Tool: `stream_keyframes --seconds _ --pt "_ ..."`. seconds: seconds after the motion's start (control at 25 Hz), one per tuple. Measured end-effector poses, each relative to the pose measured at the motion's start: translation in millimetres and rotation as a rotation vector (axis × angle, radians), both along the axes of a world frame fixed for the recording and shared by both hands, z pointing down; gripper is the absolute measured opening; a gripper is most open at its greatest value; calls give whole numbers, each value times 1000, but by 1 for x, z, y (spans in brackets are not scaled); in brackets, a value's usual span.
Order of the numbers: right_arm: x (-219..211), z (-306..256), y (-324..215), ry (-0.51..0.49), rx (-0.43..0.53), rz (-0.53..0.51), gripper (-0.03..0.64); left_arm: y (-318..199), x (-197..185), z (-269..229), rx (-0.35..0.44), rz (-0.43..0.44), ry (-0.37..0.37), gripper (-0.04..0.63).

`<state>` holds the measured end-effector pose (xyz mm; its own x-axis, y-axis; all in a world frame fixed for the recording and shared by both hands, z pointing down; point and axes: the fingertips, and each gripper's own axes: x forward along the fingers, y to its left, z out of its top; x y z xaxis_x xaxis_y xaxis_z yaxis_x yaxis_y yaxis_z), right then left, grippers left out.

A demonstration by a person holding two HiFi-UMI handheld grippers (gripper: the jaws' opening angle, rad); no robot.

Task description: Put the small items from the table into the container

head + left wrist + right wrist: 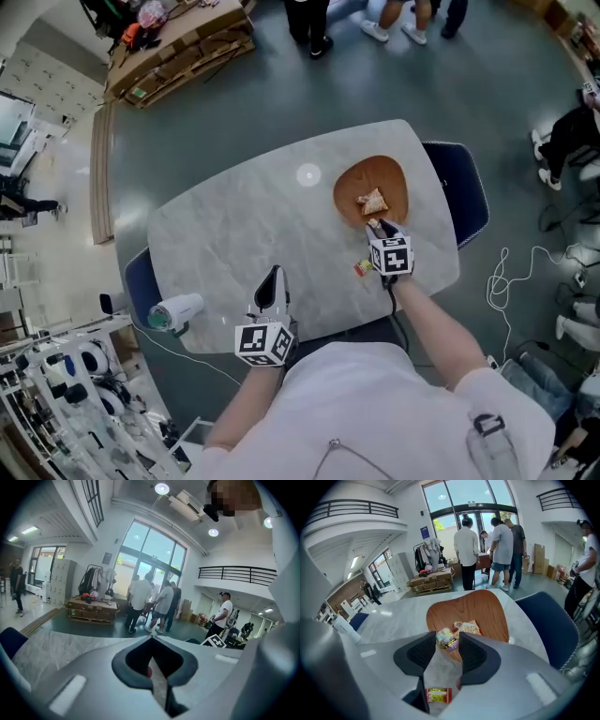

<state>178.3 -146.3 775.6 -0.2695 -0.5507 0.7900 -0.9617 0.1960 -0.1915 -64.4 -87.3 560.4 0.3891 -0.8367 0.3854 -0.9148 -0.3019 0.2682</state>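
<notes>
1. Two grippers are over one pale grey marbled table (234,225), the left gripper (273,275) near the front edge and the right gripper (378,226) further out to the right.
2. One rounded, brown wooden tray (480,606) sits on the right part of the table, and the right gripper's tips are at its near rim.
3. Three small packets can be counted.
4. First, a pastel-coloured wrapped sweet packet (446,638) fills the gap between the right gripper's tips. The jaws stand moderately apart, with a pad against each side of it, just over the tray's near rim.
5. Second, one orange printed snack packet (468,627) lies inside the tray, just beyond the held one.
6. Third, one red-and-yellow flat packet (439,695) lies on the bare table, short of the tray and beneath the right gripper.
7. The left gripper's jaws meet at the tips, leaving only a thin slit with nothing gripped. It hangs above bare table, well apart from the tray.
8. Two dark blue chairs stand at the table, one on the right (466,187) and one on the left (139,281).
9. One white cylinder with a teal end (176,311) lies at the table's near left edge.
</notes>
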Motion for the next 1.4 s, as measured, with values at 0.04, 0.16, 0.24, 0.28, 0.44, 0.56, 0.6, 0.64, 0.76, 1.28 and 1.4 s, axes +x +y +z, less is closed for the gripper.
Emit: stream_keyframes --seconds 0.04,0.16,0.24,0.28,0.44,0.56,0.6,0.64,0.76,1.28,1.4 --pt "4 12 -3 12 -17 2 183 -1 0 4 -7 -5 -5 3" --pt "9 41 -11 43 -61 -2 183 -1 -4 14 -25 -26 -18 3" --pt "9 52 -14 67 -76 -13 183 1 -7 17 -31 -37 -27 3" --pt "9 56 -14 83 -81 -21 183 3 -9 18 -33 -41 -34 3" --pt "-2 62 -17 146 -106 -94 184 8 -17 24 -41 -55 -59 3" --pt "-8 65 -14 183 -145 -164 184 13 -19 25 -42 -64 -66 3" --pt "-10 66 -13 188 -156 -178 184 14 -20 25 -41 -66 -68 3" --pt "-11 68 -13 189 -166 -184 184 14 -22 25 -39 -67 -69 3" --pt "-12 70 -16 194 -193 -182 186 15 -27 25 -33 -72 -71 3" --pt "-16 57 -12 139 -120 -150 227 30 -46 19 -17 -92 -48 3" --pt "-15 28 -10 122 -68 -117 221 34 -46 12 8 -83 -47 3"
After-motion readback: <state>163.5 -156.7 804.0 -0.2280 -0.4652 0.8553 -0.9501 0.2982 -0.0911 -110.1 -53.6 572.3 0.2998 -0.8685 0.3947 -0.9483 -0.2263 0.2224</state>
